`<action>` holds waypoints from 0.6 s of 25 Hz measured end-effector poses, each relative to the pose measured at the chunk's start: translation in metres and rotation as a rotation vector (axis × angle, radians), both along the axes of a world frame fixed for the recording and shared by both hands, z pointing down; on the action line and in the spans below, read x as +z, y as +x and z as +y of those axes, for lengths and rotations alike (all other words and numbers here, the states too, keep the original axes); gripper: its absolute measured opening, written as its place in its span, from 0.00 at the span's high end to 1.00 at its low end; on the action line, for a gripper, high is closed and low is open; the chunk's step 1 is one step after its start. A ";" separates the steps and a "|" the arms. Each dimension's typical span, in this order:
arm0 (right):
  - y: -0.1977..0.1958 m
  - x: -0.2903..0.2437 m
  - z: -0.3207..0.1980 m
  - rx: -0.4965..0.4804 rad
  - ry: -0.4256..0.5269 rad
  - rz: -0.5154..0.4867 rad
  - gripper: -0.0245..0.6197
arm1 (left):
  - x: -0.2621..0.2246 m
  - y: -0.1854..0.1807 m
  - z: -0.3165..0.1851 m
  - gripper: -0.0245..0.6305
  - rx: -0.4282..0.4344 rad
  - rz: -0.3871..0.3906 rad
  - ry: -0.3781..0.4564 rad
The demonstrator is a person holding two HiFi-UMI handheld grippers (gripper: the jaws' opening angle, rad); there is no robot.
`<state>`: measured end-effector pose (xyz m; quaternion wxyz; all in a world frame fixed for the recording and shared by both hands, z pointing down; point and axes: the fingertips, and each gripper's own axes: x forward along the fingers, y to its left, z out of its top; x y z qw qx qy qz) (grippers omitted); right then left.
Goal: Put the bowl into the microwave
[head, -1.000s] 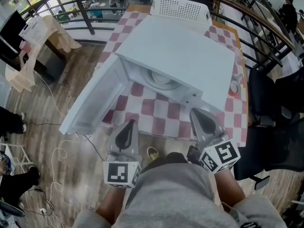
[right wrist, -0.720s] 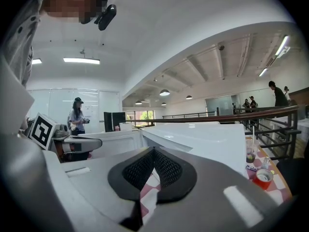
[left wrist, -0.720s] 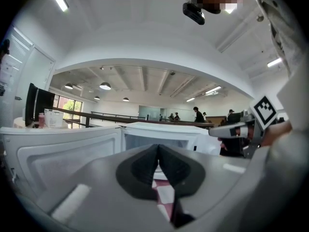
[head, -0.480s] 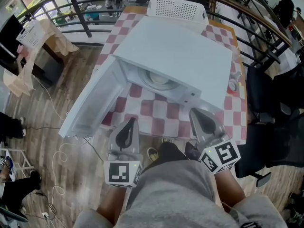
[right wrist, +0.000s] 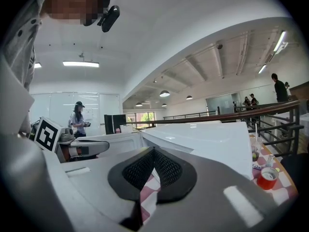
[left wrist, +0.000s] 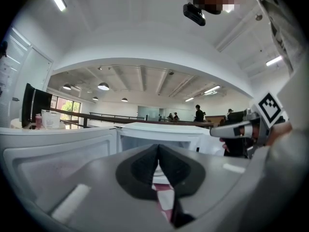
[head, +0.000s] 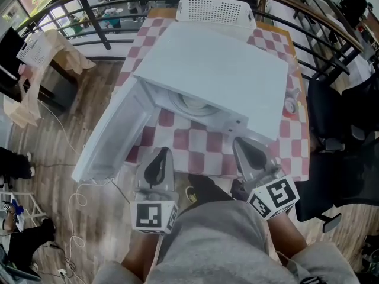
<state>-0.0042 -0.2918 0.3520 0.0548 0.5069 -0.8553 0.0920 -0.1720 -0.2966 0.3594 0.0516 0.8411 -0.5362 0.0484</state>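
Ahead of both fingertip pairs, the microwave (head: 219,64) is seen with its door (head: 112,135) swung wide to the left. The door's free edge is carried past the table's near edge, just left of the left gripper (head: 161,151). Its jaws and those of the right gripper (head: 238,142) are pressed together, empty. A bare strip of checked cloth (head: 195,144) is exposed between the fingertips and the cavity, where the white bowl (head: 192,102) is set.
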 end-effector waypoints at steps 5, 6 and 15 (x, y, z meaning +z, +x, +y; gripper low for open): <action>-0.007 0.006 -0.008 -0.026 -0.011 -0.014 0.97 | 0.006 0.007 -0.017 0.95 -0.011 -0.005 -0.006; -0.009 0.007 -0.009 -0.033 -0.012 -0.009 0.97 | 0.007 0.009 -0.021 0.95 -0.014 -0.008 -0.005; -0.030 0.015 -0.026 -0.112 -0.039 -0.007 0.97 | 0.067 0.026 -0.083 0.81 -0.004 -0.093 -0.044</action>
